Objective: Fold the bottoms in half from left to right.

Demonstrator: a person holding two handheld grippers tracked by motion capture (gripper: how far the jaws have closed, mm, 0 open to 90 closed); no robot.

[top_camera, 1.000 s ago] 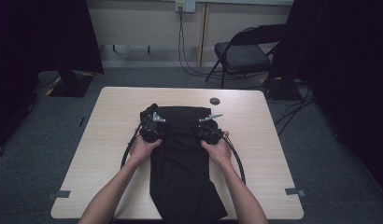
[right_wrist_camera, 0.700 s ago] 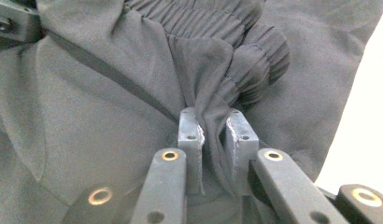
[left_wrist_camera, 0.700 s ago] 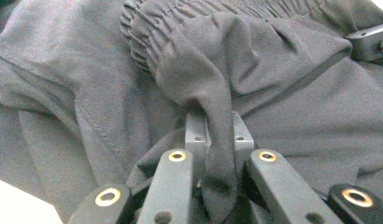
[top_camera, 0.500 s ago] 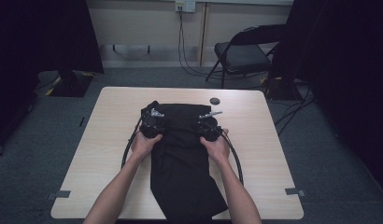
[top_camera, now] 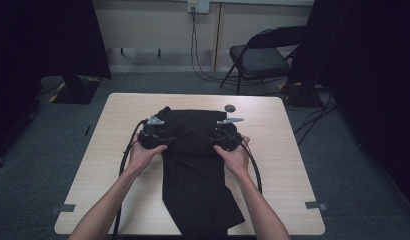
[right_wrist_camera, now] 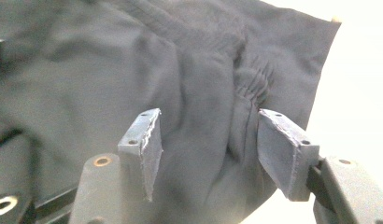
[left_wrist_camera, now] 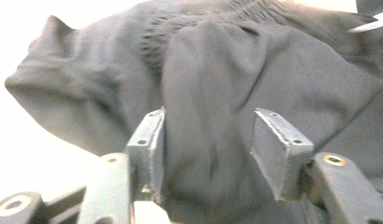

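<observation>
A black garment [top_camera: 198, 170] with a gathered waistband lies lengthwise down the middle of the light wooden table [top_camera: 293, 165], its near end hanging over the front edge. My left gripper [top_camera: 152, 132] rests at the garment's far left corner and my right gripper [top_camera: 227, 134] at its far right corner. In the left gripper view the left gripper [left_wrist_camera: 208, 121] is open, with a raised fold of the garment [left_wrist_camera: 213, 84] bulging between the pads. In the right gripper view the right gripper [right_wrist_camera: 208, 121] is also open, astride a ridge of the garment [right_wrist_camera: 203, 93] by the gathered waistband [right_wrist_camera: 255, 77].
A small dark round object [top_camera: 229, 107] lies on the table just beyond the garment. A folding chair [top_camera: 263, 55] stands behind the table's far right. Gripper cables [top_camera: 127, 150] loop over the table beside each forearm. Bare tabletop lies on both sides of the garment.
The two grippers have shifted slightly apart and a little farther from the person along the garment's far end. The garment's top edge looks spread a bit wider.
</observation>
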